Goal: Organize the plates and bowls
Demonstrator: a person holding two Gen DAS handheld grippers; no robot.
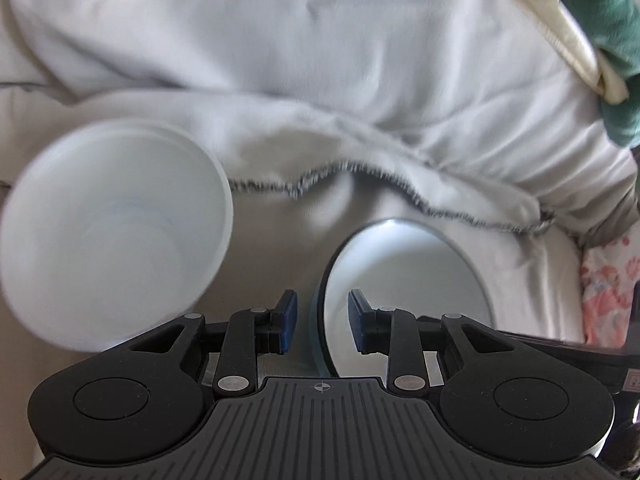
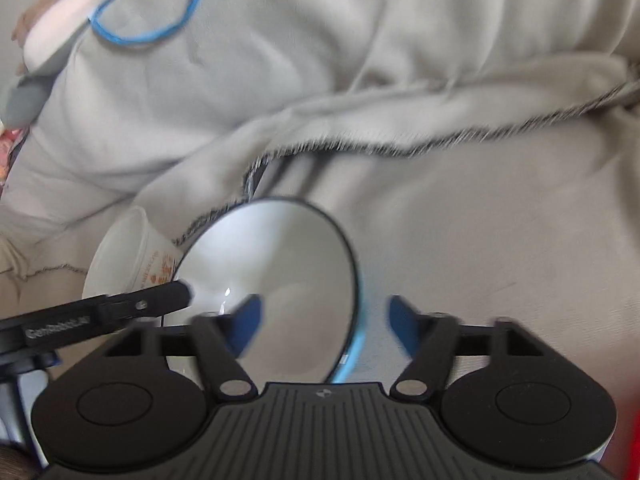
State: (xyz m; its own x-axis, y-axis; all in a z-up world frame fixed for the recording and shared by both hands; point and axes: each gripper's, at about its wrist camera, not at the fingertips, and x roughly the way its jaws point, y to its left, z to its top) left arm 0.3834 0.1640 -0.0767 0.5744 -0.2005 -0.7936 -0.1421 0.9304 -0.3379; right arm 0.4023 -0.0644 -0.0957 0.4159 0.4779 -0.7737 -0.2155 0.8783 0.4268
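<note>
Your left gripper [image 1: 322,322] straddles the near rim of the blue-edged bowl [image 1: 408,280], pads narrow but seemingly not pressing, though blur leaves that unsure. Your right gripper [image 2: 324,326] stands wider around the same bowl's far rim, its pads clear of it. The white bowl [image 1: 112,232] sits just beside, unstacked, so nesting is still to do. Farther off, a blue-rimmed plate [image 2: 148,8] waits on the rumpled blanket [image 1: 320,80], whose fringe crowds both bowls.

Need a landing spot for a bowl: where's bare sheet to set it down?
Widest: bare sheet right of the blue-rimmed bowl, below the blanket's fringed edge. Only a narrow strip separates it from the white bowl on its left; crowded there.
</note>
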